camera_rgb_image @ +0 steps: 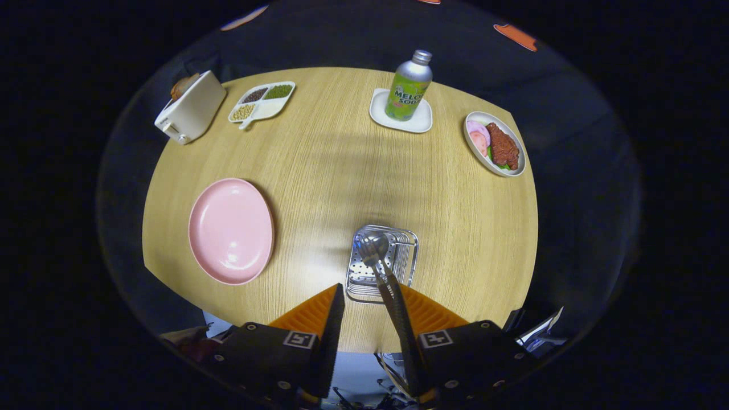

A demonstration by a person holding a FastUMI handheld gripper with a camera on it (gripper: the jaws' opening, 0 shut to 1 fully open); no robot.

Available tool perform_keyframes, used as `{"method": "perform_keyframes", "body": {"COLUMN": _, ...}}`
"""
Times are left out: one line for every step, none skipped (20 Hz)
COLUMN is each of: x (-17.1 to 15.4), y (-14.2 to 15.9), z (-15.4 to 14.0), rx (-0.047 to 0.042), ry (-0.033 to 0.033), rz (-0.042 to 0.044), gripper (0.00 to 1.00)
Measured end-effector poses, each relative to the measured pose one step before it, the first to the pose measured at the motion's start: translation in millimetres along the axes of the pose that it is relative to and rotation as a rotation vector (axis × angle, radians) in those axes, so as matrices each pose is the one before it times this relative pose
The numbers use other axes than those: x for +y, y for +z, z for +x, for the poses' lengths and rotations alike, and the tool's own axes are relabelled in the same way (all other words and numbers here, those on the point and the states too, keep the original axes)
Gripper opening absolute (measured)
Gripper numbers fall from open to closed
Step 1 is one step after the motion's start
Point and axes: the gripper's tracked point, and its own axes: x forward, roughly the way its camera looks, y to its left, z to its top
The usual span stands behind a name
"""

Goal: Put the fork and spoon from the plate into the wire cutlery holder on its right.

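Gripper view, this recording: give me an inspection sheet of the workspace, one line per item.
Surface: round wooden table, bare in the middle.
Job's things: pink plate empty; fork and spoon over the wire cutlery holder, handles running back beside one finger.
Clutter: toaster, divided dish of beans, bottle upright on a white coaster, plate of food.
Grippers: tool open, fingers apart just short of the holder.
Cables: nothing seen.
Surroundings: dark booth wall.
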Motion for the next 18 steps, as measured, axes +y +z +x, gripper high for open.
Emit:
{"method": "perform_keyframes", "body": {"x": -2.19, "y": 5.66, "z": -8.96, "rx": -0.03455, "ry": -0.00505, "rz": 0.00568, "gripper": 0.65}}
{"method": "perform_keyframes", "body": {"x": -2.13, "y": 4.93, "z": -8.92, "rx": -0.04121, "ry": -0.00452, "rz": 0.00093, "gripper": 0.70}}
{"method": "perform_keyframes", "body": {"x": -1.81, "y": 8.10, "z": -10.75, "rx": -0.04413, "ry": -0.00394, "rz": 0.00589, "gripper": 0.82}}
{"method": "perform_keyframes", "body": {"x": -0.99, "y": 7.44, "z": -11.17, "rx": -0.04630, "ry": 0.00068, "rz": 0.00995, "gripper": 0.87}}
{"method": "perform_keyframes", "body": {"x": -0.23, "y": 9.06, "z": -12.01, "rx": -0.04853, "ry": 0.00480, "rz": 0.01694, "gripper": 0.98}}
{"method": "perform_keyframes", "body": {"x": 1.64, "y": 8.87, "z": -12.87, "rx": -0.05194, "ry": 0.01113, "rz": 0.01815, "gripper": 0.99}}
{"method": "perform_keyframes", "body": {"x": 3.62, "y": 11.48, "z": -13.80, "rx": -0.05471, "ry": 0.01401, "rz": 0.01977, "gripper": 0.99}}
{"method": "perform_keyframes", "body": {"x": 1.90, "y": 10.22, "z": -12.07, "rx": -0.05632, "ry": 0.01418, "rz": 0.01672, "gripper": 0.99}}
{"method": "perform_keyframes", "body": {"x": 1.28, "y": 10.85, "z": -13.59, "rx": -0.05508, "ry": 0.00509, "rz": 0.01604, "gripper": 0.99}}
{"method": "perform_keyframes", "body": {"x": -0.63, "y": 10.80, "z": -12.82, "rx": -0.05884, "ry": 0.00228, "rz": 0.01211, "gripper": 0.99}}
{"method": "perform_keyframes", "body": {"x": 0.08, "y": 12.90, "z": -12.41, "rx": -0.06251, "ry": 0.00114, "rz": 0.00543, "gripper": 0.99}}
{"method": "perform_keyframes", "body": {"x": 0.06, "y": 10.29, "z": -11.11, "rx": -0.05860, "ry": -0.00501, "rz": 0.00205, "gripper": 0.99}}
{"method": "perform_keyframes", "body": {"x": -0.33, "y": 10.74, "z": -12.37, "rx": -0.05205, "ry": -0.00303, "rz": 0.00011, "gripper": 0.99}}
{"method": "perform_keyframes", "body": {"x": 4.76, "y": 9.25, "z": -12.68, "rx": -0.04661, "ry": -0.00050, "rz": 0.00405, "gripper": 0.99}}
{"method": "perform_keyframes", "body": {"x": 1.29, "y": 8.94, "z": -12.96, "rx": -0.04065, "ry": 0.00437, "rz": 0.00886, "gripper": 0.99}}
{"method": "perform_keyframes", "body": {"x": 3.48, "y": 5.80, "z": -11.68, "rx": -0.03449, "ry": 0.00839, "rz": 0.01534, "gripper": 0.99}}
{"method": "perform_keyframes", "body": {"x": 3.38, "y": 5.92, "z": -9.64, "rx": -0.03225, "ry": 0.00991, "rz": 0.01512, "gripper": 0.98}}
{"method": "perform_keyframes", "body": {"x": 0.88, "y": 3.08, "z": -6.00, "rx": -0.02656, "ry": 0.00091, "rz": 0.01094, "gripper": 0.99}}
